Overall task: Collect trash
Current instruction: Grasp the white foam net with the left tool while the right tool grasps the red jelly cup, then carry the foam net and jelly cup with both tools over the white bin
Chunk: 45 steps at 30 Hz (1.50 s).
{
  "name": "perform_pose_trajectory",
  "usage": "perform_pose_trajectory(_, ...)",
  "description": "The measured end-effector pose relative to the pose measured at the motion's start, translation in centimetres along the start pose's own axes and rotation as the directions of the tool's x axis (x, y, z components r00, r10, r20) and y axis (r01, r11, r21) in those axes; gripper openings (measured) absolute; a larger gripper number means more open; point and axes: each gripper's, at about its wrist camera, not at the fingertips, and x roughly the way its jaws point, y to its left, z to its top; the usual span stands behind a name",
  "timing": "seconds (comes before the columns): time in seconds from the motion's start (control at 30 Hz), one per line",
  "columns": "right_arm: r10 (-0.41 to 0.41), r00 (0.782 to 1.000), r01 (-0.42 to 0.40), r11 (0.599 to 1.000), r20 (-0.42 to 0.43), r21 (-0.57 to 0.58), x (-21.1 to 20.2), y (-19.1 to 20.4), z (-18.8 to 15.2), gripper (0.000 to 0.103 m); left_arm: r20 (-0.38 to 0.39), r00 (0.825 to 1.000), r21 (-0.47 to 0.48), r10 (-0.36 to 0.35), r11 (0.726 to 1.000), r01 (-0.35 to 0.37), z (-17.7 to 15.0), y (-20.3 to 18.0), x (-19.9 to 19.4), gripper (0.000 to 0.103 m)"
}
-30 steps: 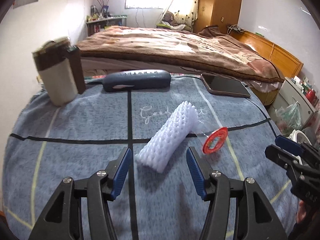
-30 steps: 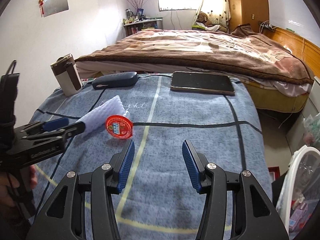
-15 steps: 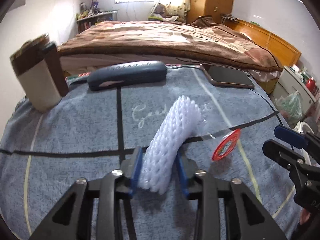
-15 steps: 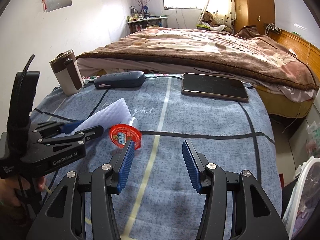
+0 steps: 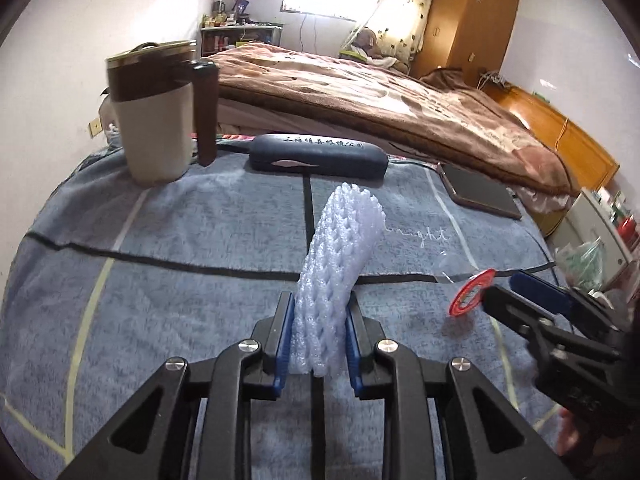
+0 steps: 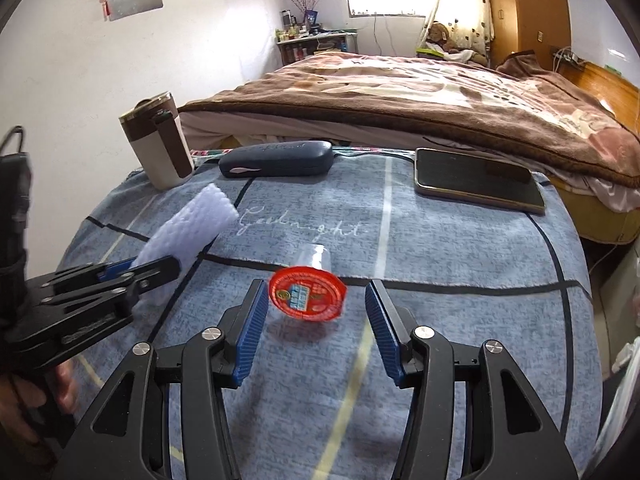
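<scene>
A white foam net sleeve (image 5: 340,264) lies on the blue cloth-covered table (image 5: 180,240). My left gripper (image 5: 316,344) is shut on the sleeve's near end; it also shows in the right wrist view (image 6: 188,232), held by the left gripper (image 6: 136,276). A small clear plastic cup with a red lid (image 6: 307,294) lies on its side on the cloth. My right gripper (image 6: 314,328) is open, its fingers on either side of the cup, not touching it. The cup also shows in the left wrist view (image 5: 470,294), beside the right gripper (image 5: 520,292).
A brown and cream travel mug (image 6: 158,142), a dark glasses case (image 6: 276,159) and a phone (image 6: 478,186) stand along the table's far edge. A bed with a brown blanket (image 6: 420,92) lies beyond. A white bin (image 6: 624,400) is at the table's right.
My left gripper has closed on the foam sleeve and raised its far end. My right gripper has moved left and forward until its open fingers bracket the red-lidded cup.
</scene>
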Motion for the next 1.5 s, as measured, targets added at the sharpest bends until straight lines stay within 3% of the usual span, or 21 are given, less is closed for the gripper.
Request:
perform_pose_trajectory(0.23,-0.015,1.0,0.015,1.0,-0.026,-0.022,1.8,0.9,0.4,0.061,0.014,1.0,0.004,0.026,1.0,-0.026,-0.3,0.1,-0.4,0.025)
perform_pose_trajectory(0.6,-0.038,0.997,0.039,0.999,-0.06,0.021,2.5,0.0,0.2,0.061,0.009,1.0,0.001,0.01,1.0,-0.01,-0.4,-0.5,-0.5,0.025)
perform_pose_trajectory(0.63,-0.038,0.998,0.039,0.999,-0.056,0.02,2.4,0.0,0.1,0.06,0.011,1.0,0.003,0.01,1.0,-0.01,-0.5,-0.6,-0.5,0.025)
perform_pose_trajectory(0.7,-0.041,0.998,0.042,0.999,-0.05,0.015,2.4,0.2,0.2,0.048,0.007,1.0,0.004,0.013,1.0,-0.013,-0.5,-0.8,-0.6,0.025)
perform_pose_trajectory(0.77,-0.05,0.998,0.051,0.999,-0.047,0.008,2.3,0.2,0.1,0.048,0.008,1.0,0.002,0.01,1.0,-0.01,-0.6,-1.0,-0.8,0.025)
perform_pose_trajectory(1.5,-0.045,0.997,0.04,0.996,0.065,0.079,-5.7,-2.8,-1.8,0.047,0.052,0.998,0.053,-0.032,0.998,0.029,-2.5,-7.2,-5.4,0.025)
